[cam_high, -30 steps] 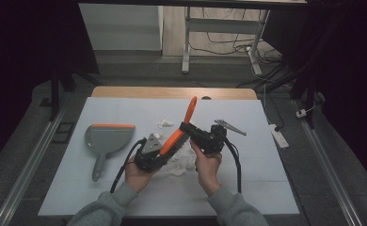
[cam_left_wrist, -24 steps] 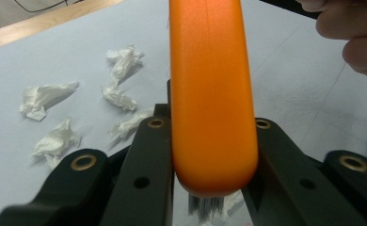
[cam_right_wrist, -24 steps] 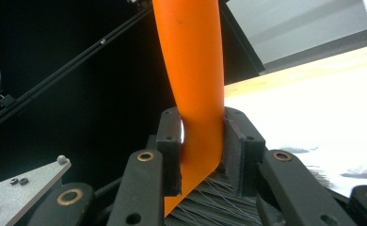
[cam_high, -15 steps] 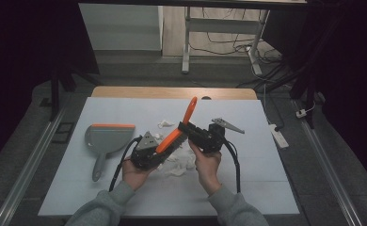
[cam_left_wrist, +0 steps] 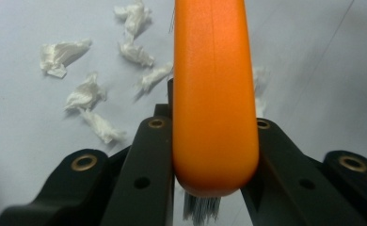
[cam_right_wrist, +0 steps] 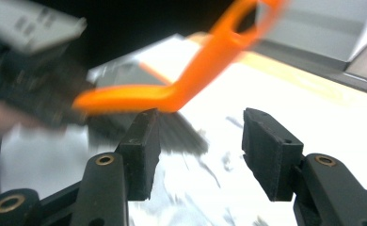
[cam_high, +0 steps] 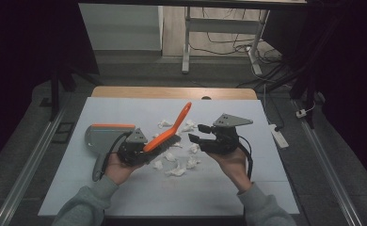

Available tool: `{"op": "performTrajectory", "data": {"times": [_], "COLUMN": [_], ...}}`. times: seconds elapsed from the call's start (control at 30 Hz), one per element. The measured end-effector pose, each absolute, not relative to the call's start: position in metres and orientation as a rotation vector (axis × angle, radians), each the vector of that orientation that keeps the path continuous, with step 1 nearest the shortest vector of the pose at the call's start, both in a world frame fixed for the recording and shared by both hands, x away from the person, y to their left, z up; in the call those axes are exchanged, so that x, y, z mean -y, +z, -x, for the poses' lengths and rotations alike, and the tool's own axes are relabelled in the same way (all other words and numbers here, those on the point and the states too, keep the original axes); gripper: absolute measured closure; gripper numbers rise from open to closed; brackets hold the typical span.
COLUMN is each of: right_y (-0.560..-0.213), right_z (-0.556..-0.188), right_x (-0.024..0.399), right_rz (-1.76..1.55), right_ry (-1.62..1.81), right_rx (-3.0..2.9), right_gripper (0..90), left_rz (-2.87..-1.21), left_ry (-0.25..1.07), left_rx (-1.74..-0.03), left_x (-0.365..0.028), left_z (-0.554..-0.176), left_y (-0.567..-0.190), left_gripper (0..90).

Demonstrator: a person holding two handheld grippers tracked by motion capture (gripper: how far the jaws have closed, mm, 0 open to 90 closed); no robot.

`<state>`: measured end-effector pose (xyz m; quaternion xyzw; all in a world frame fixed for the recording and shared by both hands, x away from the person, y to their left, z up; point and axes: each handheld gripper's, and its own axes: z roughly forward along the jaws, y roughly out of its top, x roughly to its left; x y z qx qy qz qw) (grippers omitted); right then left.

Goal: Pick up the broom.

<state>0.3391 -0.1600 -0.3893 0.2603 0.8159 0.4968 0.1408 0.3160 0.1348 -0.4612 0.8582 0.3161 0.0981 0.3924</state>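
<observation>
Brush (cam_high: 168,133) with the orange handle now sits in the left tongs (cam_high: 139,147) alone, slanting up over the paper scraps (cam_high: 178,170) on the counter (cam_high: 139,197), dustpan (cam_high: 105,135) off to the left — a second ago both tongs were on it. Left gripper view: jaws clamped on either side of the orange handle (cam_left_wrist: 214,94), bristles below. Right gripper view: the right tongs (cam_right_wrist: 198,146) have just been opening and hold nothing — handover looks done, so sweeping can start.

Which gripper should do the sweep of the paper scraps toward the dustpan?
Left. The left gripper is shut on the orange brush, bristles near the paper scraps. The right gripper has just opened with nothing between its jaws; the dustpan lies on the left side.
</observation>
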Motion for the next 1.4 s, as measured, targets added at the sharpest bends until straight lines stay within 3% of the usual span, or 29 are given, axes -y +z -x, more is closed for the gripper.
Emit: {"op": "performTrajectory", "data": {"times": [0.3, 0.73, 1.4], "right_y": [-0.36, -0.383, -0.401], "right_z": [-0.331, -0.35, -0.355], "right_x": [0.141, 0.138, 0.128], "right_rz": [-0.355, -0.312, -0.218], "right_ry": [1.118, 1.07, 1.014], "right_rx": [-2.587, -2.729, -2.851], "right_gripper": [41.2, 40.9, 45.2], "left_rz": [-2.38, -2.475, -2.648], "left_ry": [0.138, 0.014, -0.017], "left_rx": [-0.664, -0.596, -0.476], "left_x": [-0.112, -0.102, -0.089], "left_z": [-0.315, -0.324, -0.335], "left_y": [-0.453, -0.455, -0.428], "left_gripper": [80.0, 80.0, 79.9]}}
